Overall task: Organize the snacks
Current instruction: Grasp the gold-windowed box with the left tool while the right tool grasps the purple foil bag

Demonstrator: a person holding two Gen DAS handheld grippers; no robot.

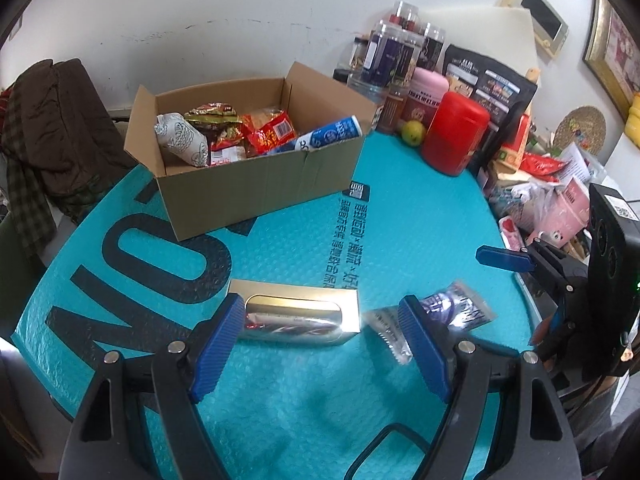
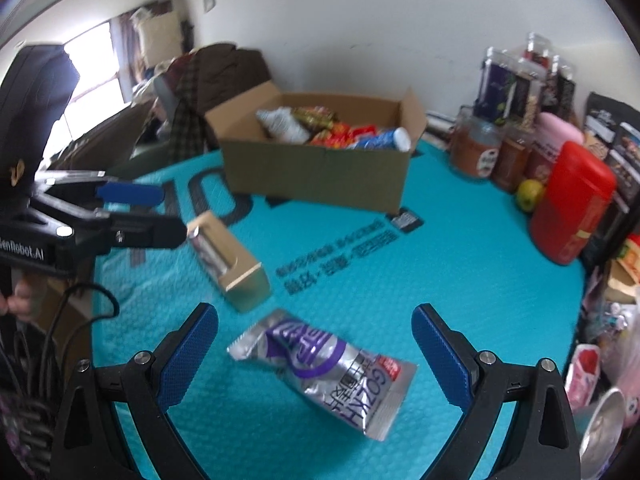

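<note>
Two snacks lie loose on the teal surface [image 1: 420, 208]: one gold box [image 1: 296, 316] with a window showing a foil roll inside, and one silver-and-purple pouch [image 2: 324, 372]. One open cardboard carton [image 1: 256, 184] stands further back on the same surface, well apart from both, and holds at least four packs: a white patterned bag [image 1: 182, 140], a green-gold packet [image 1: 216, 120], a red packet [image 1: 272, 130] and a blue-and-white tube [image 1: 332, 132] leaning against the carton's right end.

Left tongs [image 1: 320, 344] are spread wide and grasp nothing. Their left blue pad [image 1: 218, 344] sits at the near-left end of the gold box, apparently touching or just beside it; their right pad [image 1: 424, 348] stands in front of the pouch, which lies just right of the box.

Right tongs [image 2: 316, 356] are likewise spread wide and released, with the pouch lying flat between the two pads and clear of both.

Along the right edge of the surface stand one red canister [image 1: 456, 132], one pink container [image 1: 428, 92], one green fruit [image 1: 413, 132] and a cluster of clear jars [image 1: 392, 52], too crowded to count. One dark coat [image 1: 52, 128] hangs at the left.
</note>
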